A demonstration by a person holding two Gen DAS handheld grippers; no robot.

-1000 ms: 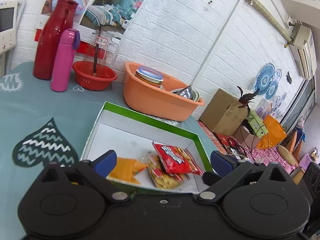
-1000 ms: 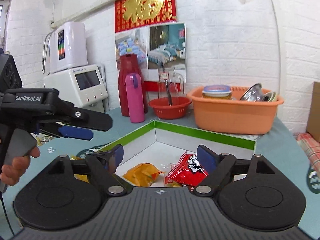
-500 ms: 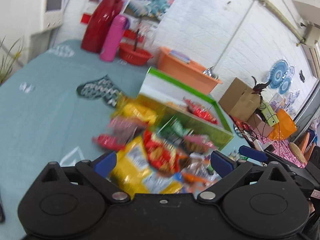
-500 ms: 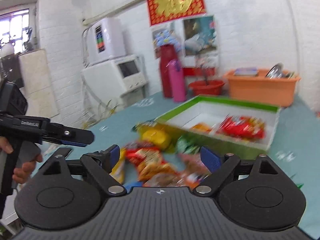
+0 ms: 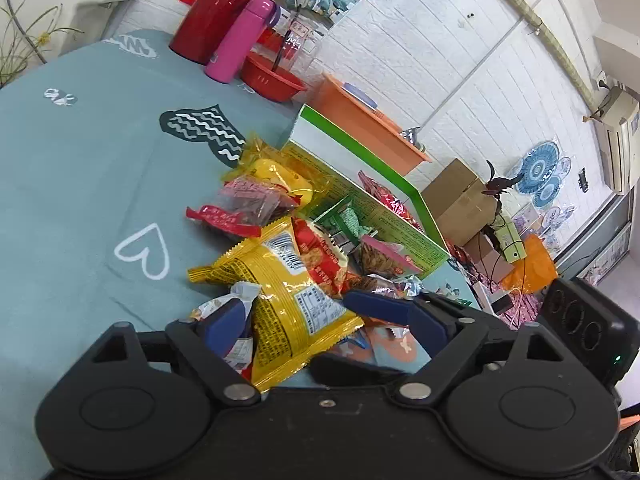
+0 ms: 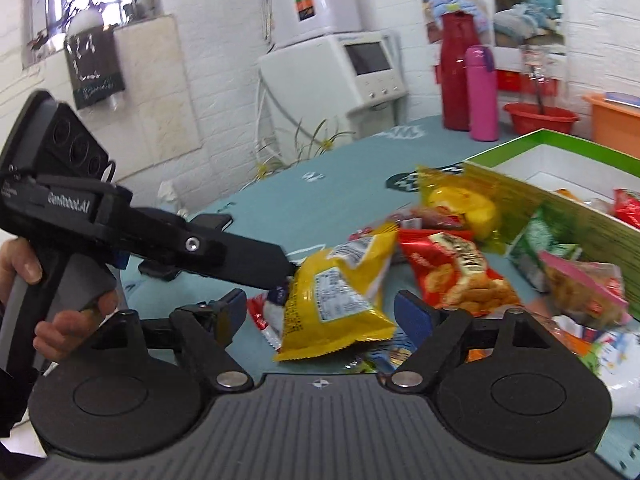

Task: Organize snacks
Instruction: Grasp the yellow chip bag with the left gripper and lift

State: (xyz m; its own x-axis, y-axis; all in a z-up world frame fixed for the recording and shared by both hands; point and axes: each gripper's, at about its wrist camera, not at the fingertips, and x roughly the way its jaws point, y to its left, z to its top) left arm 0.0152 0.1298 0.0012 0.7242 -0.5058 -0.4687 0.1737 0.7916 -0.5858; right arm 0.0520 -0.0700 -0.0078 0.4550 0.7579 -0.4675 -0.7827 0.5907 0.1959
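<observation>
A pile of snack packets lies on the teal tablecloth (image 5: 80, 184) in front of a green-rimmed box (image 5: 400, 184), which holds a red packet (image 6: 628, 208). A yellow packet (image 5: 288, 288) sits nearest me, between the spread fingers of my open left gripper (image 5: 326, 324). In the right wrist view the same yellow packet (image 6: 336, 292) lies between the fingers of my open right gripper (image 6: 320, 312), and the left gripper (image 6: 282, 276) reaches in from the left with its tip at the packet's edge. A red biscuit packet (image 6: 452, 276) and a green packet (image 6: 540, 240) lie beside it against the box (image 6: 580, 148).
A red flask (image 5: 220, 12), a pink bottle (image 5: 240, 40), a red bowl (image 5: 272, 76) and an orange basin (image 5: 368, 128) stand along the back wall. A white appliance (image 6: 340, 68) is at the table's far left. A hand (image 6: 68, 320) holds the left gripper's handle.
Both grippers have pulled back from over the box and come down to the snack pile. The yellow packet now lies between the fingers of both.
</observation>
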